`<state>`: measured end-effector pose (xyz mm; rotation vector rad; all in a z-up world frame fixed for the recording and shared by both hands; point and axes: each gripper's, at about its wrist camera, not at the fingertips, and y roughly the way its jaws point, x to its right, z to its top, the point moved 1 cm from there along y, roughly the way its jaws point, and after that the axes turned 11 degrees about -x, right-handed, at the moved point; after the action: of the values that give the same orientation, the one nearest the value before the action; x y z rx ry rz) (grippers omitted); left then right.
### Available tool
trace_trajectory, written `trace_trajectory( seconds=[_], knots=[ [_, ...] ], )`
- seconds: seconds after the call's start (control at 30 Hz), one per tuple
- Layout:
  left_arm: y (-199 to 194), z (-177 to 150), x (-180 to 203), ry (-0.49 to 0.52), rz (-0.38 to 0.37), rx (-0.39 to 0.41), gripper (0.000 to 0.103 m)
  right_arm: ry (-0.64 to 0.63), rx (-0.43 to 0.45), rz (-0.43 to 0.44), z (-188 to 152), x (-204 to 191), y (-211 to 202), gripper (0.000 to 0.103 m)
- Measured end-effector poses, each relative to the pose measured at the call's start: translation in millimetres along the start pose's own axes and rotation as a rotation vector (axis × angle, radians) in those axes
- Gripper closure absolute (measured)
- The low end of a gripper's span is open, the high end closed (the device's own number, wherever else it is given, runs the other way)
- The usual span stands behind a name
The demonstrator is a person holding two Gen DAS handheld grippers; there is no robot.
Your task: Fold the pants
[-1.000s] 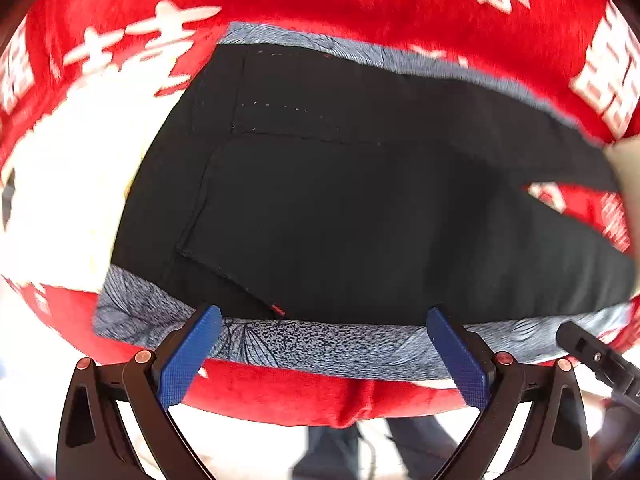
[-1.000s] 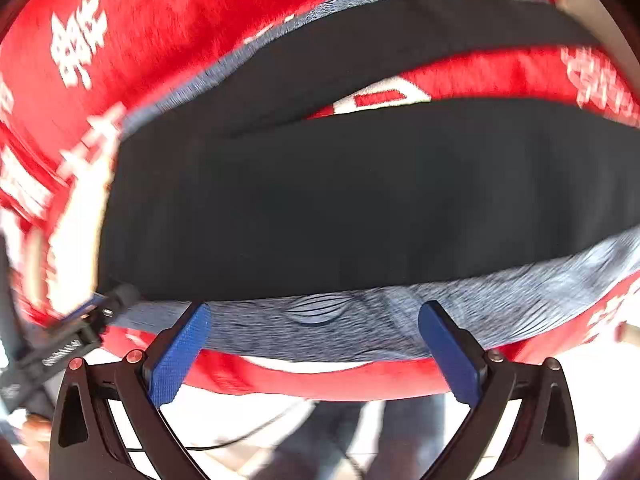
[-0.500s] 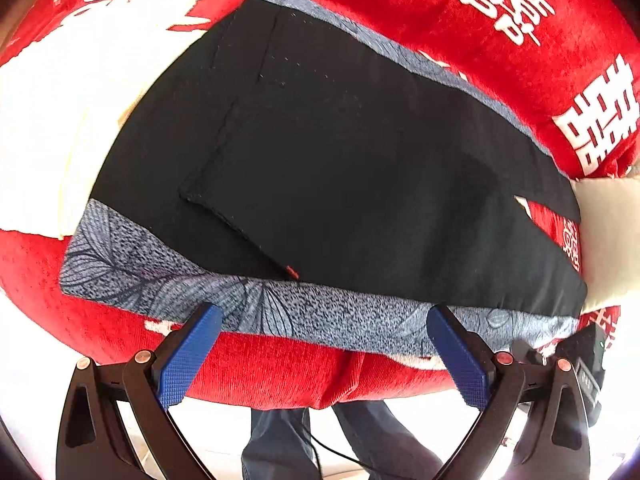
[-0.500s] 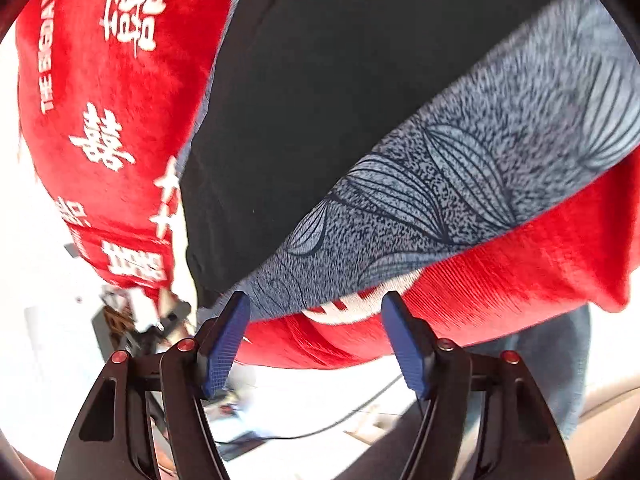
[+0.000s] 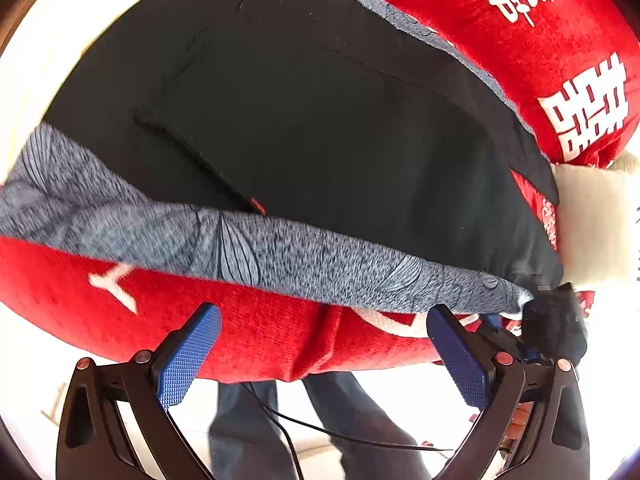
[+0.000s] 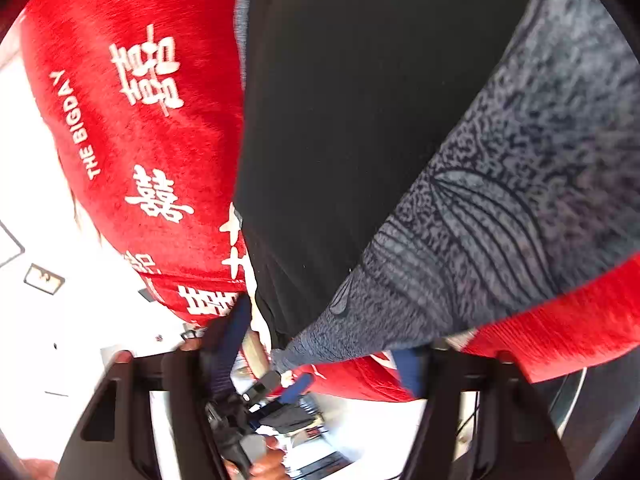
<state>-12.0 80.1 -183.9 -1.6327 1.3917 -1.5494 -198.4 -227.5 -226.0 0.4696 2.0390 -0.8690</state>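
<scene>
Two hand-held grippers showing, both with blue pads spread wide and nothing pinched between them. Left hand-held gripper [image 5: 320, 354] is hovering just off the near edge of the red cloth [image 5: 260, 332], which is covering the desk and hanging down over its front. Black pants [image 5: 320, 120] are lying flat on that cloth, filling most of the left wrist view, with the grey leaf-print waistband [image 5: 300, 256] running along the side nearest the gripper. A stitched pocket edge with a small red tag [image 5: 256, 204] is sitting just above the band. White pillow-like item [image 5: 588, 224] is lying at the right end of the pants, touching or just beside them; can't tell which.

Right hand-held gripper [image 6: 320, 356] is sitting at the corner of the waistband [image 6: 480, 248]; the band's tip is dropping down into the gap between the spread pads, but contact is blurred, can't tell if it's touching. In the left wrist view the right hand-held gripper [image 5: 512, 328] is showing at the band's far right corner. In the right wrist view the left one [image 6: 276, 390] is showing low in frame, below the band's tip.

The red cloth [image 6: 140, 120] is carrying white characters and "THE BIGDAY" lettering. Person's dark trouser legs [image 5: 360, 416] and a thin black cable [image 5: 340, 436] are showing below the desk edge
</scene>
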Motion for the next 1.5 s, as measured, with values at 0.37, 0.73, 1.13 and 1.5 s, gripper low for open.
trace_trajectory(
  seconds=[0.37,0.73,1.13,1.5],
  knots=[
    [-18,20,-31,-0.19,-0.171,0.092,0.0,-0.042,-0.02,0.098,-10,-63,-18,0.094],
    [-46,38,-62,-0.298,-0.075,0.129,0.081,-0.027,0.002,-0.054,-6,-63,-24,0.095],
    [-124,122,3,-0.22,-0.058,0.253,0.081,-0.279,-0.105,-0.171,98,-184,-12,0.095],
    [-70,274,21,-0.198,0.134,0.278,0.081,-0.309,-0.175,-0.398,255,-211,69,0.096]
  ],
)
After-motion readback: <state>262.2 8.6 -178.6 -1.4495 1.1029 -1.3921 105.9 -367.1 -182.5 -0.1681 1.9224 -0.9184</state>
